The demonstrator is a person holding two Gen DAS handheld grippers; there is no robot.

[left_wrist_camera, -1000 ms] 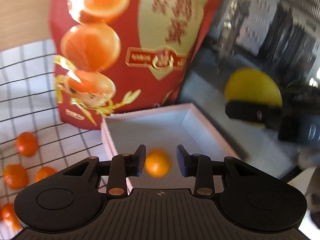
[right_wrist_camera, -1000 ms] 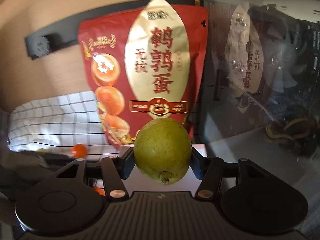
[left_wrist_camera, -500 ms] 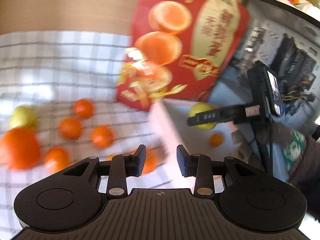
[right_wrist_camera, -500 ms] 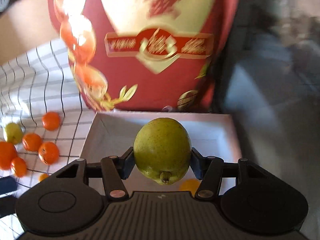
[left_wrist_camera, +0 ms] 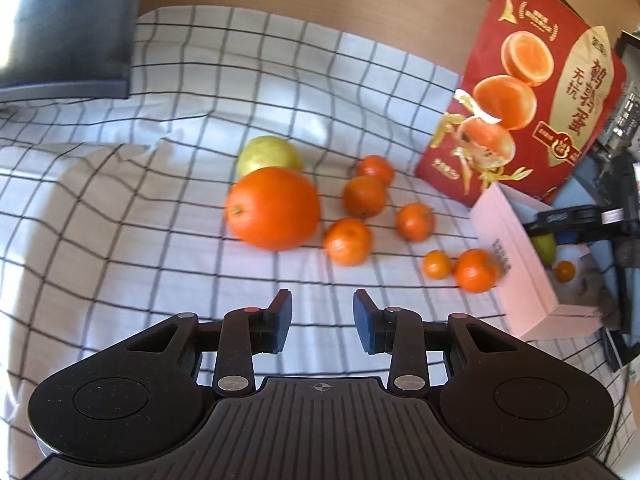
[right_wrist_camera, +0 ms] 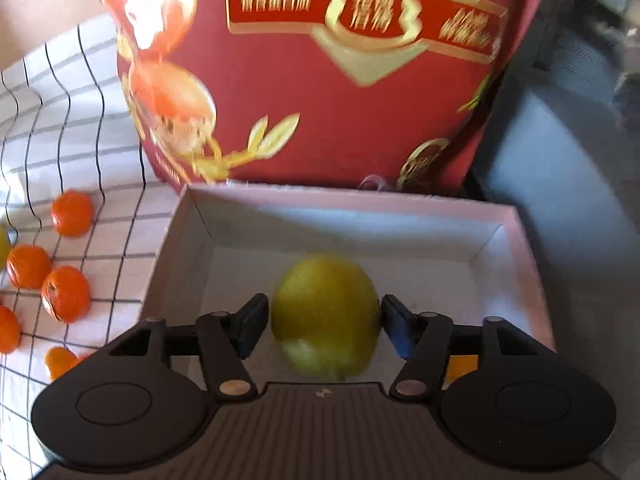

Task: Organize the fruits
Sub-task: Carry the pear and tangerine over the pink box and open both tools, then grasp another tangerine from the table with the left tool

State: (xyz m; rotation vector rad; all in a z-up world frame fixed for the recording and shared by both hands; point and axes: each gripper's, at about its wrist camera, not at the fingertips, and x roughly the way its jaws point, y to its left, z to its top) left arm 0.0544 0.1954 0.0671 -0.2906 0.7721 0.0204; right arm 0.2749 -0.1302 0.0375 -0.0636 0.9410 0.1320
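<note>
Fruit is being sorted from a checked cloth (left_wrist_camera: 120,208) into a pale open box (right_wrist_camera: 516,248). Nearest in the right wrist view, the right gripper (right_wrist_camera: 325,326) is hanging over the box with its jaws opening; a yellow-green pear (right_wrist_camera: 325,314) is sitting between the pads, blurred, with small gaps showing on both sides, so it appears to be dropping free. Beyond it are the box's far wall and a red snack bag (right_wrist_camera: 320,92) standing just behind.

Nearest in the left wrist view, the left gripper (left_wrist_camera: 322,326) is pointing down at the cloth, its jaws at their narrowest and holding nothing. Farther out, a large orange (left_wrist_camera: 274,208) is lying against a second pear (left_wrist_camera: 269,156), with several mandarins (left_wrist_camera: 348,240) scattered toward the box.

Judging from this, the pear could bounce or roll as it lands and knock the small orange fruit (left_wrist_camera: 565,271) already in the box, because it is being let go above the floor, not set down. The narrow left jaws would also need to widen before taking any fruit, and the large orange looks broader than their current gap.

Only the left view is showing the whole pile of fruit waiting on the cloth and the right gripper from the side. Only the right view is showing the gaps between pads and pear, and the box's interior.
</note>
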